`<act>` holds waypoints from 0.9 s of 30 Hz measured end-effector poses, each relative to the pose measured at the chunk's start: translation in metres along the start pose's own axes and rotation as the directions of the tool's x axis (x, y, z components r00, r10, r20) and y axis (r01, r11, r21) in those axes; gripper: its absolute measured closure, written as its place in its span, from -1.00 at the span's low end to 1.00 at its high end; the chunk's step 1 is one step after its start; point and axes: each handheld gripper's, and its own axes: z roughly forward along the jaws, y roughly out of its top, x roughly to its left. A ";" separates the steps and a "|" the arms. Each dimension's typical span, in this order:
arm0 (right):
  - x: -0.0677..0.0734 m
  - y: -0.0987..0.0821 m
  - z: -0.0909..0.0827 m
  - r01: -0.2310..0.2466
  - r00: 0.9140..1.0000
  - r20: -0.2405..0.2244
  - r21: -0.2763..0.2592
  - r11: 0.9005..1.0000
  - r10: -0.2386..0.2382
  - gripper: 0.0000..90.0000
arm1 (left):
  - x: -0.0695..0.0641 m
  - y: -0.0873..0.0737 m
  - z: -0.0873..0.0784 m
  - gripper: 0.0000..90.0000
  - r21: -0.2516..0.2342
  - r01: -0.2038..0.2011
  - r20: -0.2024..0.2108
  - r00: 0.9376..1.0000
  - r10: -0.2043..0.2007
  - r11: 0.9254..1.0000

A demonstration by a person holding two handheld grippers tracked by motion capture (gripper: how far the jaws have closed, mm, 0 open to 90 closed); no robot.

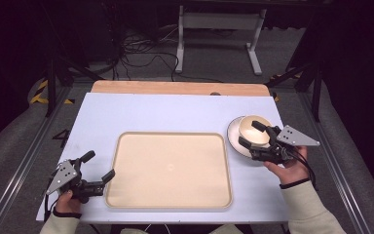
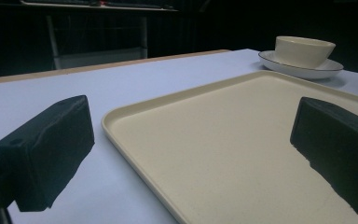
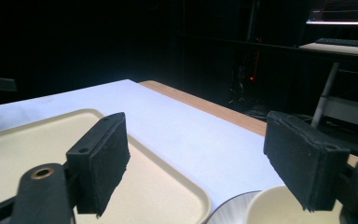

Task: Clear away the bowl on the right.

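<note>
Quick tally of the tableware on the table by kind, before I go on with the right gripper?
Trays: 1, the cream tray mid-table.
Plates: 1, the white plate at the right.
Bowls: 1, the cream bowl standing on that plate.
Total: 3.

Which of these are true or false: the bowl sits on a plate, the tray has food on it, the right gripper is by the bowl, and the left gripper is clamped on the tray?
1. The bowl sits on the plate. True.
2. The tray has food on it. False: its surface is bare.
3. The right gripper is at the bowl. True: its open jaws stand on either side of the bowl, with no clear grip.
4. The left gripper is clamped on the tray. False: its jaws stand wide open at the tray's left edge, holding nothing.
</note>
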 end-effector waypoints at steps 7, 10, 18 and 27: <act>-0.016 0.004 -0.003 -0.020 0.999 0.030 0.019 1.000 0.020 -0.46 | 0.000 0.000 0.000 -0.99 0.002 -0.002 -0.001 1.000 0.002 1.000; -0.021 0.005 -0.003 -0.023 0.999 0.042 0.027 0.999 0.022 -0.46 | 0.000 0.000 0.000 -0.99 0.002 -0.002 0.000 1.000 0.002 1.000; -0.034 0.007 -0.007 -0.051 0.996 0.081 0.031 0.998 0.048 -0.46 | 0.000 0.000 0.000 -0.99 0.000 0.001 0.001 1.000 -0.001 1.000; -0.047 0.009 -0.008 -0.030 0.992 0.125 0.077 0.997 0.020 -0.46 | 0.000 0.000 0.000 -0.99 -0.001 0.005 -0.001 1.000 -0.005 1.000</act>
